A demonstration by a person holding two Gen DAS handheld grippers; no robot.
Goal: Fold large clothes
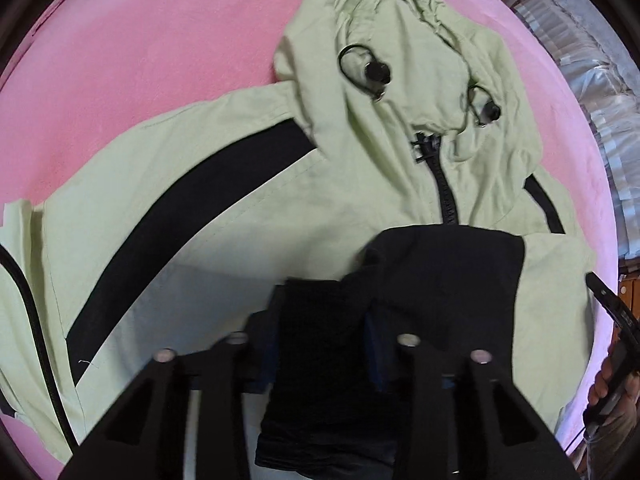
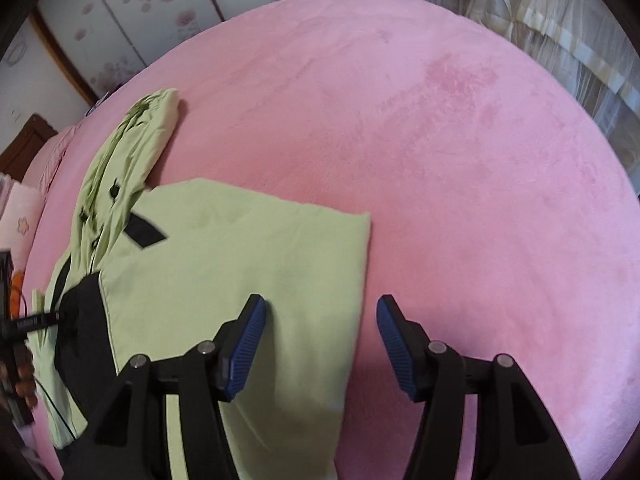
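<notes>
A light green hooded jacket point(image 1: 248, 216) with black stripes and a black zipper point(image 1: 442, 188) lies front up on the pink bed point(image 1: 160, 40), its hood point(image 1: 400, 40) at the far end. In the left wrist view my left gripper point(image 1: 324, 320) is shut on the black sleeve end point(image 1: 440, 272), which is folded across the chest; the cloth hides its fingertips. In the right wrist view my right gripper point(image 2: 320, 344) stands open above the folded green side of the jacket point(image 2: 248, 248). Its left pad point(image 2: 248, 340) is over the cloth, its right pad point(image 2: 394, 344) over bare blanket, and nothing is between them.
The pink blanket point(image 2: 460, 160) spreads wide to the right of the jacket. Flowered sliding doors point(image 2: 132, 12) stand behind the bed, pale curtains point(image 2: 560, 28) at the right, and a pillow point(image 2: 20, 216) at the left. A hand point(image 1: 608, 384) holds the other gripper at the right edge.
</notes>
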